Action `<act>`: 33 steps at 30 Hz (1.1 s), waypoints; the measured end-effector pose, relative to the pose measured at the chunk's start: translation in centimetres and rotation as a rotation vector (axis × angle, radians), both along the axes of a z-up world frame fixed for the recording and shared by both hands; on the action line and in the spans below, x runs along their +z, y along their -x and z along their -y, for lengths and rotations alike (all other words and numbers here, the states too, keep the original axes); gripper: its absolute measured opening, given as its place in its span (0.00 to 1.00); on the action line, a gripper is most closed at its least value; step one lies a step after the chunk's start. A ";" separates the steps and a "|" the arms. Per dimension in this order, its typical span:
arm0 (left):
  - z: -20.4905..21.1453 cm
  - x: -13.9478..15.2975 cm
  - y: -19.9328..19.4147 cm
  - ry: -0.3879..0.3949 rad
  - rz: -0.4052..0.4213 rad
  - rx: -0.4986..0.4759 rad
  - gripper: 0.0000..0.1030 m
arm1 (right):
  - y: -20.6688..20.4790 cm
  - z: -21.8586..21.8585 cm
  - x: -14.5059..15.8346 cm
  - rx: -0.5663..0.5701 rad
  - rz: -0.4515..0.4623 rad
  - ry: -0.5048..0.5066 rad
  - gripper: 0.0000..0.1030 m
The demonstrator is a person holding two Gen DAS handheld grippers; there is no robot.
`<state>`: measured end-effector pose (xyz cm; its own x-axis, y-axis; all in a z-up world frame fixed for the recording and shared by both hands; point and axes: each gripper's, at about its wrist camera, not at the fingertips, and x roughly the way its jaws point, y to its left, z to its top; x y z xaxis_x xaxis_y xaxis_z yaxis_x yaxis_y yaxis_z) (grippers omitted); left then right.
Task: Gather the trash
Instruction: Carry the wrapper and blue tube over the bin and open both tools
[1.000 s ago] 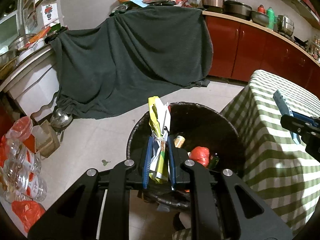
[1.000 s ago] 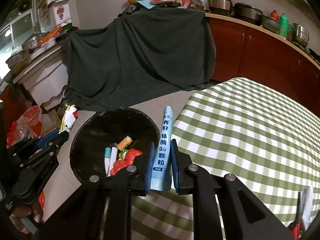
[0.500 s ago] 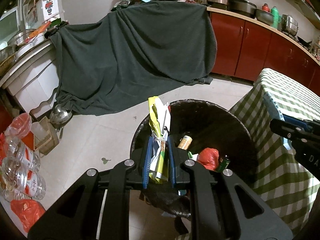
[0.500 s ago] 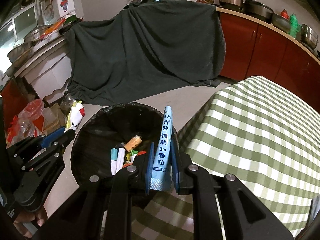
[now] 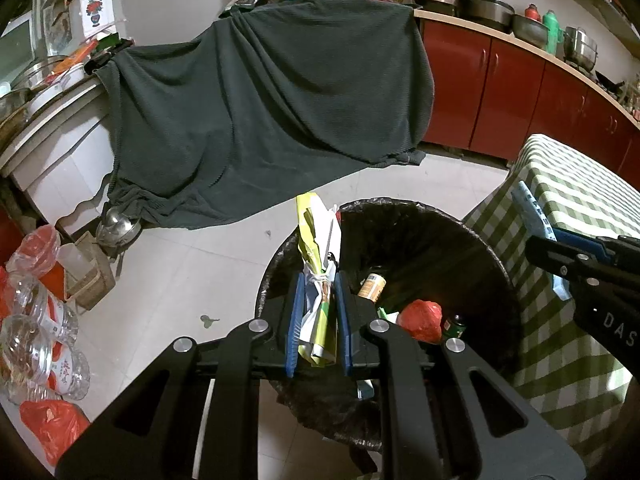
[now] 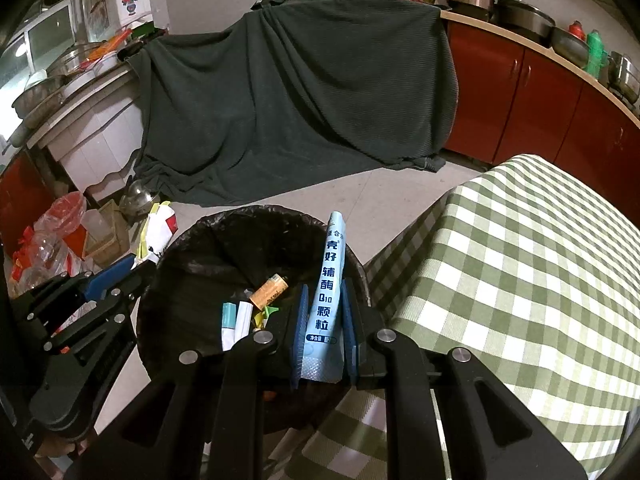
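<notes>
Your left gripper was clamped on a crumpled yellow-and-white wrapper, and it sat at the left rim of the black-lined bin in the lower centre of the left wrist view. The bin's mouth lay open to the right of the wrapper, with a red wad, a small tan can and a dark bottle cap low inside it. Bare floor tiles ran off to the left as far as the clear bottles at the frame's left edge. The wrapper stood nearly upright between your pads, its long axis running from the jaws up toward the dark green cloth, its yellow tip leaning slightly left.

Your right gripper was pinching a pale blue sachet by its lower end, at the right rim of the bin in the lower centre of the right wrist view. The green checked tablecloth crowded close on the right, its edge touching or almost touching the bin; which, you could not tell. The sachet pointed up the frame, tilted a little right, printed side to the camera.

The sachet's bottom line of print was cut off by the pads. The bin's near wall was hidden behind both gripper bodies, and the two white-and-teal sticks inside were too partly covered to identify
</notes>
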<state>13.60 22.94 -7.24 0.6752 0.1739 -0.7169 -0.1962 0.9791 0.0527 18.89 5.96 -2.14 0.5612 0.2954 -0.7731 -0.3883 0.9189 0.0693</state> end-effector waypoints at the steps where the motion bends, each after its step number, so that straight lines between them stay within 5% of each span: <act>1: 0.0 -0.1 -0.1 0.001 -0.001 -0.001 0.15 | -0.1 0.0 0.0 0.000 -0.002 0.001 0.17; 19: 0.5 -0.6 -0.8 0.007 -0.006 -0.012 0.16 | -0.8 -0.4 0.2 0.005 -0.010 -0.009 0.17; 26: 0.4 -0.5 -1.1 0.015 -0.003 -0.012 0.17 | -1.0 -0.3 0.2 0.002 -0.012 -0.019 0.26; 29: 0.4 -0.6 -1.0 0.018 0.001 -0.010 0.37 | -1.0 -0.3 0.2 -0.001 -0.010 -0.022 0.27; 33: 0.5 -0.4 -0.9 0.023 0.008 -0.005 0.38 | -0.9 0.0 0.3 -0.003 -0.009 -0.027 0.27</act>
<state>14.48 22.44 -7.68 0.6817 0.1544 -0.7152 -0.1919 0.9810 0.0288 19.82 5.94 -1.79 0.5556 0.3141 -0.7698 -0.3846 0.9180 0.0970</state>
